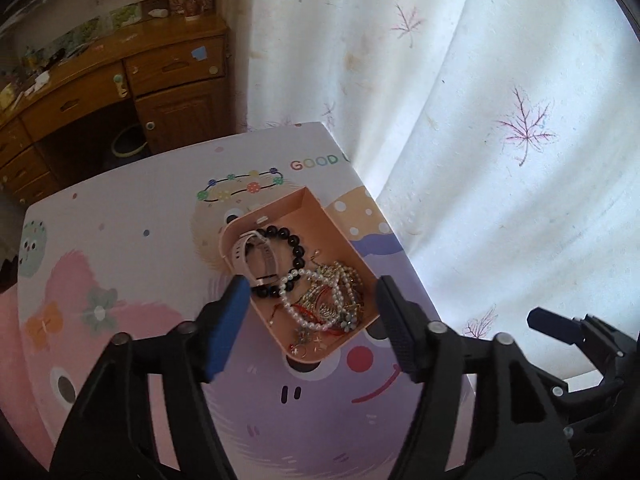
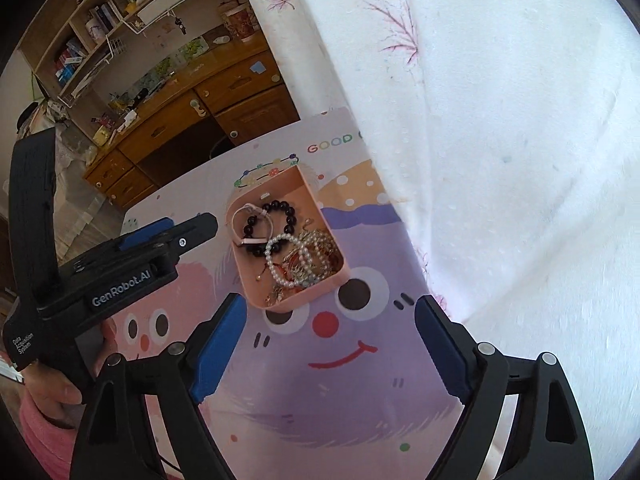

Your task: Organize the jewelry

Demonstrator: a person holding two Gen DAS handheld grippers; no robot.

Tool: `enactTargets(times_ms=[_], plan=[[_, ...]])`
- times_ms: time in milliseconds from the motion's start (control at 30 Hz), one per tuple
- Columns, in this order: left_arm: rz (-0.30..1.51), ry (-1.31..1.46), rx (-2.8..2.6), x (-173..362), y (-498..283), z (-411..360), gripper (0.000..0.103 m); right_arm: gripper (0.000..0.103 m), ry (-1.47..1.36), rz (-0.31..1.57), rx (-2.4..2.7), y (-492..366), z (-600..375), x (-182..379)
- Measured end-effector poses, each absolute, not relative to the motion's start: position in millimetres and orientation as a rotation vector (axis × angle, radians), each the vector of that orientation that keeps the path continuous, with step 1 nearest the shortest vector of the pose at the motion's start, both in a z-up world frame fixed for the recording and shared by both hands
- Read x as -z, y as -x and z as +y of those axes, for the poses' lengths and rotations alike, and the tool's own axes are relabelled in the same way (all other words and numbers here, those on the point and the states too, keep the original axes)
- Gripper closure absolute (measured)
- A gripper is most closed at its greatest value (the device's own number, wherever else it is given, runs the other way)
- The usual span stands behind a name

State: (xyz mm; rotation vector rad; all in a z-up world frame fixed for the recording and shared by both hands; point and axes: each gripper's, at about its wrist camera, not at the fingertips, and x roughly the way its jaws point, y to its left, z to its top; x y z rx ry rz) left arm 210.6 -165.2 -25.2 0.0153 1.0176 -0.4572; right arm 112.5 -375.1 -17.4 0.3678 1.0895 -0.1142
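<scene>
1. Your left gripper (image 1: 310, 324) sits in the lower middle of the left wrist view with its jaws standing wide and nothing between the blue pads; it is held above the tabletop (image 1: 120, 264), apart from everything on it.
2. Your right gripper (image 2: 332, 352) fills the bottom of the right wrist view, jaws spread wide and empty, also clear of the tabletop.
3. The pink tray (image 1: 320, 216) lies near the tabletop's right edge, just beside the white curtain (image 1: 500, 80) with its pink leaf prints. In the left wrist view it shows centre frame, just beyond the left gripper's fingertips.
4. Inside the tray you have a pink-strapped watch (image 1: 256, 256) at the left, resting against a black bead bracelet (image 1: 290, 240). A white pearl bracelet (image 1: 296, 300) and a tangle of gold chains (image 1: 332, 296) fill the near end, touching one another.
5. Readable writing: the cartoon tabletop cover shows "GOOD" in coloured letters at its far edge, upper centre in both views; the rest of the word is hidden by the curtain.
6. In the right wrist view, the left gripper's body at the left of the frame carries "GenRobot.AI" on its side and "Data Acquisition System" on the handle, with a hand (image 2: 60, 392) around that handle at lower left.
7. A wooden desk (image 1: 120, 92) stands in the upper left.
</scene>
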Motion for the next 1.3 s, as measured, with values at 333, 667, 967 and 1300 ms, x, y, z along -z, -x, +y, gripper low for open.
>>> enactTargets(times_ms=[333, 667, 967, 1300], plan=[[1.077, 0.131, 0.248, 48.2, -100.3, -22.8, 0.036, 0.009, -0.412, 1.185, 0.172, -17.2, -279.3, 44.7], [1.141, 0.042, 0.124, 45.8, -0.5, 63.5, 0.036, 0.003, -0.313, 1.207, 0.050, 66.3, -178.3, 37.2], [1.032, 0.092, 0.064, 8.1, -3.0, 58.4, 0.035, 0.002, -0.191, 1.092, -0.009, 49.7, -155.7, -0.7], [1.064, 0.037, 0.051, 22.8, -0.6, 20.6, 0.035, 0.002, -0.208, 1.119, -0.026, 36.2, -197.1, 11.5]])
